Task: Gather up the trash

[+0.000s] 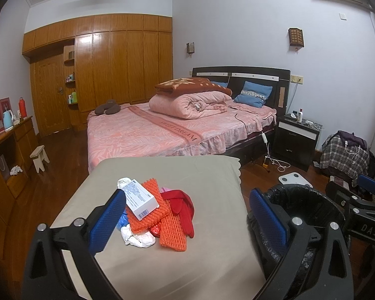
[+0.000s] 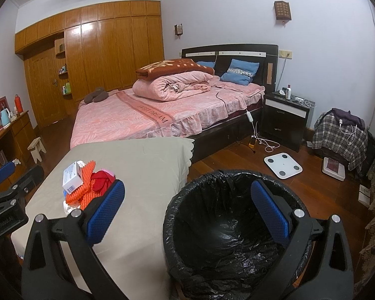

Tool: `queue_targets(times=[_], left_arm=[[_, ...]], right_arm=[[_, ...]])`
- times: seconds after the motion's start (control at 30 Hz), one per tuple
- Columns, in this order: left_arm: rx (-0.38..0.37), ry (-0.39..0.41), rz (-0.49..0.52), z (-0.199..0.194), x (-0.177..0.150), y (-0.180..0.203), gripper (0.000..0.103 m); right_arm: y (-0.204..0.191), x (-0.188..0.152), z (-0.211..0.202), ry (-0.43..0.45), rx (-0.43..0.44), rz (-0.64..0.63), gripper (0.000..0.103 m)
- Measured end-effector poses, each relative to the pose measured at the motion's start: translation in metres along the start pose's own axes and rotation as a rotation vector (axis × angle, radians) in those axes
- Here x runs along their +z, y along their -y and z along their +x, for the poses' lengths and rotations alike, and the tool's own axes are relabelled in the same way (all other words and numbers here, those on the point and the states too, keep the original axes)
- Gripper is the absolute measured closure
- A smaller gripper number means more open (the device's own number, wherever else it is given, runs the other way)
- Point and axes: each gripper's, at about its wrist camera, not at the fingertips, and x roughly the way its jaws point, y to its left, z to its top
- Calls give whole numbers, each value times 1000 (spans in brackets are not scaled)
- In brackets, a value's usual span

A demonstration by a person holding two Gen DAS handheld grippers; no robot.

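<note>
Left tongs (image 1: pixel 187 215) agape, right tongs (image 2: pixel 187 205) agape

Trash pile (image 1: pixel 157 215): heaped together on the beige-covered desk (image 1: pixel 187 262).
White box (image 1: pixel 140 198): printed label, lying tilted on top of the heap.
Orange foam netting (image 1: pixel 171 230): two ridged pieces under the box.
Red cloth (image 1: pixel 182 206): crumpled just beside the netting.
White tissue (image 1: pixel 137 238): crumpled at the near edge.
Trash bin (image 2: pixel 233 230): black liner, open, beside the desk.

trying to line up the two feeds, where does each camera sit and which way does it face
Left wrist: on the left hand-held gripper, open, facing the trash pile on the beige table; the right one shows at its right edge.
Right wrist: on the right hand-held gripper, open, over the black-lined bin.
Both share pile, bin and bed.
</note>
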Motion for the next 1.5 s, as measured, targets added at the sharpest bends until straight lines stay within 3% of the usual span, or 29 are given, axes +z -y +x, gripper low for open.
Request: queue_targets(times=[1.5], left_arm=[[-1,-2,-2,0,0,0,6]], right_arm=[[-4,0,4,-5,2,3,5]])
